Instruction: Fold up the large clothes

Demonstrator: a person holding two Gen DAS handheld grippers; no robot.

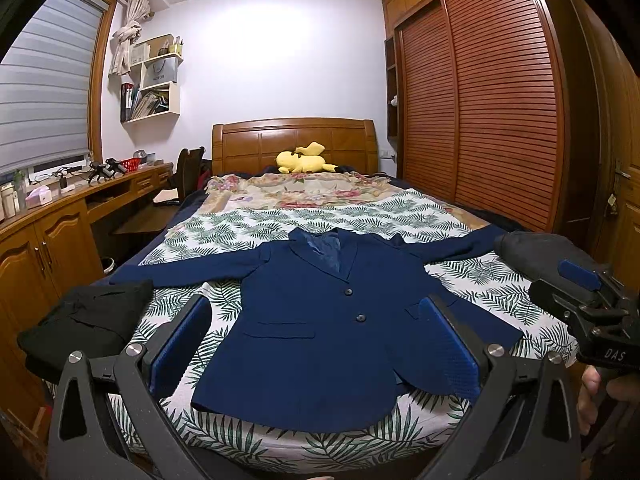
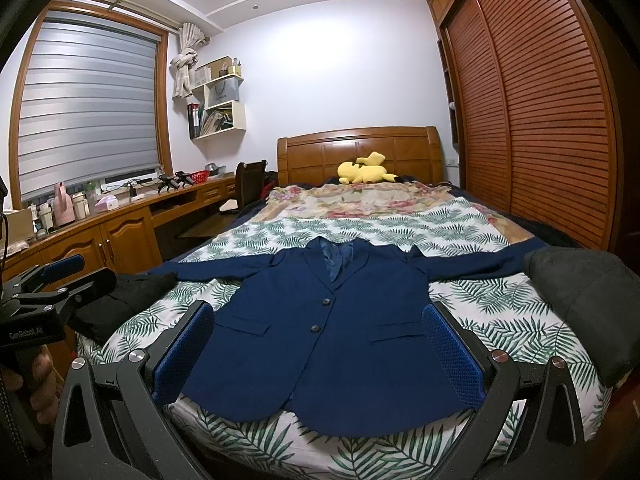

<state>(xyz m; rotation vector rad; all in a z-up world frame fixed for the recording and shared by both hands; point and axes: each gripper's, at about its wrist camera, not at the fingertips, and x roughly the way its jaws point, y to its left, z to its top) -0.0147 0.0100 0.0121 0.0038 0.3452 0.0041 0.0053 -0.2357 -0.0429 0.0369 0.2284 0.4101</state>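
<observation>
1 navy blazer [image 1: 320, 320] flat with 2 buttons, 2 dark garments beside, left gripper [image 1: 316, 348] and right gripper [image 2: 316, 354] spread wide, empty

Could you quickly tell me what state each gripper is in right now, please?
Left gripper: open, holding nothing, above the blue jacket.
Right gripper: open, holding nothing, also above the jacket.

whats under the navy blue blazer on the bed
The navy blue blazer lies flat on a white leaf-print sheet, which shows all around it. Whatever lies directly beneath the fabric is covered.
</observation>
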